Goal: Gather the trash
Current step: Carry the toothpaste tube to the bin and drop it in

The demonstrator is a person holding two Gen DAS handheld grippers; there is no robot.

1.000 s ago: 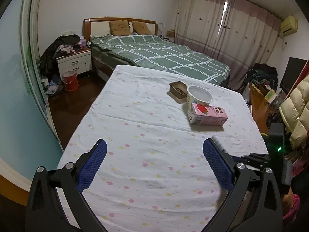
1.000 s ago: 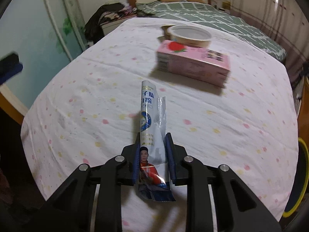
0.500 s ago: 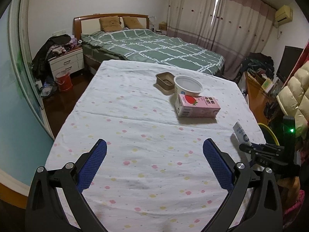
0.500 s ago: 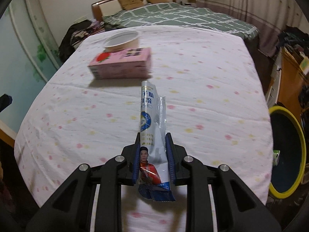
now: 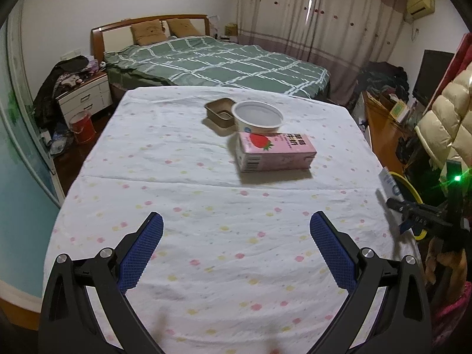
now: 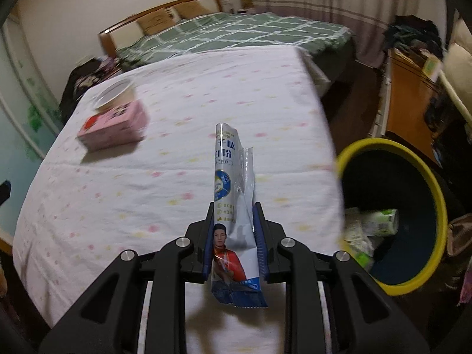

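Note:
My right gripper [image 6: 234,215] is shut on a white and blue empty packet [image 6: 228,177] that stands up between its pads, above the table's right edge. To its right, on the floor, stands a yellow-rimmed bin [image 6: 392,218] with some trash inside. In the left wrist view the same gripper [image 5: 392,203] with the packet [image 5: 389,184] shows at the right edge of the table. A pink strawberry milk carton [image 5: 274,152], a white cup [image 5: 257,118] and a small brown tray [image 5: 221,115] lie further back on the table. My left gripper [image 5: 236,230] is open over the near part of the cloth, with nothing between its pads.
The table [image 5: 183,200] has a white cloth with pastel dots. Behind it stands a bed with a green checked cover [image 5: 224,65]. A nightstand [image 5: 85,97] and red bucket [image 5: 82,122] sit at the left, a wooden desk [image 6: 407,88] and clothes at the right.
My right gripper has swung rightward with the packet, so the bin has come into its view and the carton has slid to the left. The left gripper has drifted, shifting its view slightly.

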